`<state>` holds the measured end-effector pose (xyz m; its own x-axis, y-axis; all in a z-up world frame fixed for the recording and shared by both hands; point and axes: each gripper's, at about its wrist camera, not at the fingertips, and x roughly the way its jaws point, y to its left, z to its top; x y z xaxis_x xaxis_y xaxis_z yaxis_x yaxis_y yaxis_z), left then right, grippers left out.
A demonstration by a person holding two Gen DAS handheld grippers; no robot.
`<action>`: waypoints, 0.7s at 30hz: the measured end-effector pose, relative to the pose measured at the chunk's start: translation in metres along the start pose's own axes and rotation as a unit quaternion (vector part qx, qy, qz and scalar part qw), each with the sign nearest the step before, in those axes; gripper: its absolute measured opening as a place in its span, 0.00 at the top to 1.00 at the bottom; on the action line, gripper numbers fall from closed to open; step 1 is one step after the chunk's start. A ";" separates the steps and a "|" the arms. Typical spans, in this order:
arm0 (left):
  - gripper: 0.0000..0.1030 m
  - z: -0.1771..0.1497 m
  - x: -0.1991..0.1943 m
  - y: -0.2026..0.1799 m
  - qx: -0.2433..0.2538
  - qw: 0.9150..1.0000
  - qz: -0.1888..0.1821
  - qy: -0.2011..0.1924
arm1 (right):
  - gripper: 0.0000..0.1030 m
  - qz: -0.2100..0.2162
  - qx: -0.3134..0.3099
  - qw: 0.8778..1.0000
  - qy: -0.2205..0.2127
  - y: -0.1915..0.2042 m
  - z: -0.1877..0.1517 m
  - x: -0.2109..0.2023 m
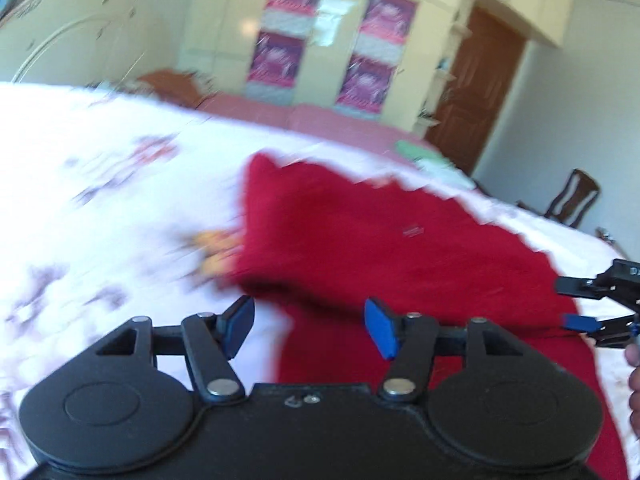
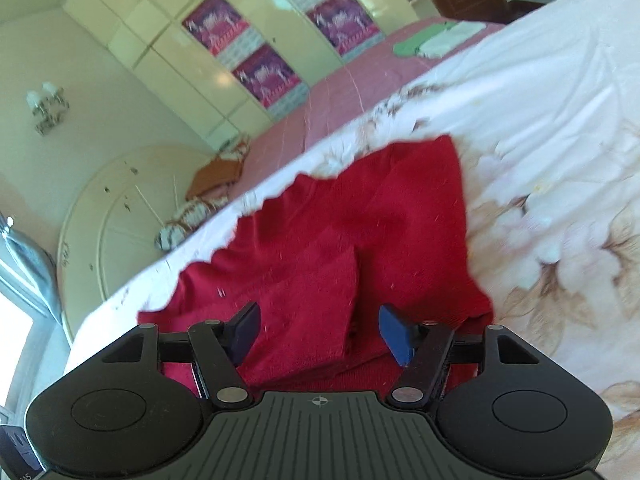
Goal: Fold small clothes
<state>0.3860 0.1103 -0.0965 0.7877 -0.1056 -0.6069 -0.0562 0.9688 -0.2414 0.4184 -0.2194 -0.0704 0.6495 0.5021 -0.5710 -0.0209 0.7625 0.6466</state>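
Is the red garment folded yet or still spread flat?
Partly folded: red garment has a flap doubled over it.

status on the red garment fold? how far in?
Partly done: the red knit garment lies on the white floral bedsheet with one flap already folded over its middle. Nothing in hand: the left hand-held gripper and right hand-held gripper are both open above it. Remaining folds still to do.

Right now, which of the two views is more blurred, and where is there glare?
Left wrist view: heavy motion blur smears the floral bedsheet and the red garment. Right wrist view: sharper, garment folds legible; glare spots shine on the glossy wardrobe. Both views bend straight lines, fisheye style.
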 end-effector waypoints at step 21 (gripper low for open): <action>0.61 0.013 0.024 0.016 0.000 1.000 0.003 0.012 | 0.92 -0.081 -0.132 0.987 -0.036 0.025 0.009 -0.005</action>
<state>0.4121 0.1266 -0.1047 0.7722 -0.1044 -0.6268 -0.0616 0.9695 -0.2374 0.4217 -0.2065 -0.0471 0.7131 0.3423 -0.6118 -0.1041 0.9147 0.3904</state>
